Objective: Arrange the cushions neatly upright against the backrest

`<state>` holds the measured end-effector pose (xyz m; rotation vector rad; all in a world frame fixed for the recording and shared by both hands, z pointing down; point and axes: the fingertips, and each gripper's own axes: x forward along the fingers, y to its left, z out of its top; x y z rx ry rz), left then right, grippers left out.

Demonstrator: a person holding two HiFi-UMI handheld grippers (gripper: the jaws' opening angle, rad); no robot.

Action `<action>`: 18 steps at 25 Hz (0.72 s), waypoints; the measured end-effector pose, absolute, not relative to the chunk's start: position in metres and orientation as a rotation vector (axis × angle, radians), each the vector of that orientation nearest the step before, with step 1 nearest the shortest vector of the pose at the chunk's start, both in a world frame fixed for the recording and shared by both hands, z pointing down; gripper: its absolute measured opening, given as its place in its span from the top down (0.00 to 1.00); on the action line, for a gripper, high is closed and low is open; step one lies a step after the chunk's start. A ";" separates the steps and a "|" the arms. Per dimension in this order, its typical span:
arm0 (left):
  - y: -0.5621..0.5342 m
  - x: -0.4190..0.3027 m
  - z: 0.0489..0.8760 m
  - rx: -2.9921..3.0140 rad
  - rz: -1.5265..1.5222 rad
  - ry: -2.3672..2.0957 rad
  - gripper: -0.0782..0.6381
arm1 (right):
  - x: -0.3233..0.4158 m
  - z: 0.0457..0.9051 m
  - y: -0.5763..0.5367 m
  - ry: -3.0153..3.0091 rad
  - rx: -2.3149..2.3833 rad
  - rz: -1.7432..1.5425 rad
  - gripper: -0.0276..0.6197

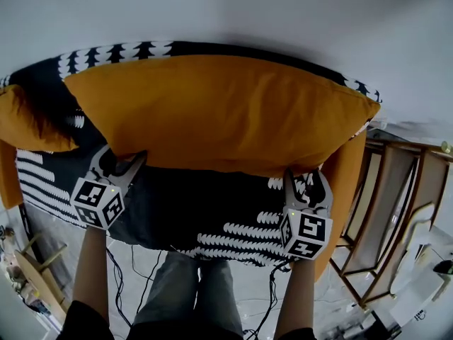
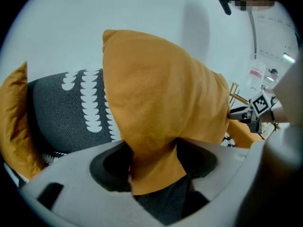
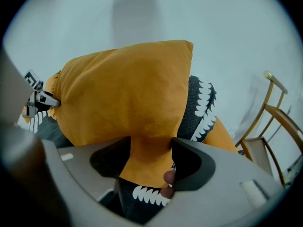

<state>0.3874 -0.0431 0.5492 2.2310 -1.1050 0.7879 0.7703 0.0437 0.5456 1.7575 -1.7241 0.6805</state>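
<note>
A large orange cushion (image 1: 219, 112) stands on its long edge on a dark sofa, leaning on the patterned backrest (image 1: 141, 50). My left gripper (image 1: 124, 158) has the cushion's lower left edge pinched between its pads, and in the left gripper view the orange fabric (image 2: 156, 89) necks down between the jaws (image 2: 154, 167). My right gripper (image 1: 306, 179) holds the lower right edge the same way; the cushion (image 3: 128, 93) fills the gap between its jaws (image 3: 150, 160). A second orange cushion (image 1: 28, 122) leans at the sofa's left end.
The sofa seat (image 1: 212, 211) is dark with white patterned bands. A wooden frame chair (image 1: 396, 204) stands close on the right. Cables (image 1: 120, 275) lie on the floor by the person's legs (image 1: 191, 289). A pale wall rises behind the sofa.
</note>
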 end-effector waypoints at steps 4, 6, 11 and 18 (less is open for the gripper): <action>-0.040 0.383 0.540 2.206 0.738 -1.145 0.45 | 0.768 0.534 0.048 -1.750 1.753 0.653 0.51; -0.037 0.383 0.537 2.198 0.735 -1.165 0.45 | 0.768 0.530 0.051 -1.757 1.767 0.661 0.51; -0.026 0.377 0.527 2.188 0.730 -1.211 0.47 | 0.765 0.520 0.063 -1.767 1.789 0.676 0.57; -0.001 0.373 0.507 2.188 0.713 -1.251 0.58 | 0.751 0.497 0.081 -1.822 1.808 0.683 0.62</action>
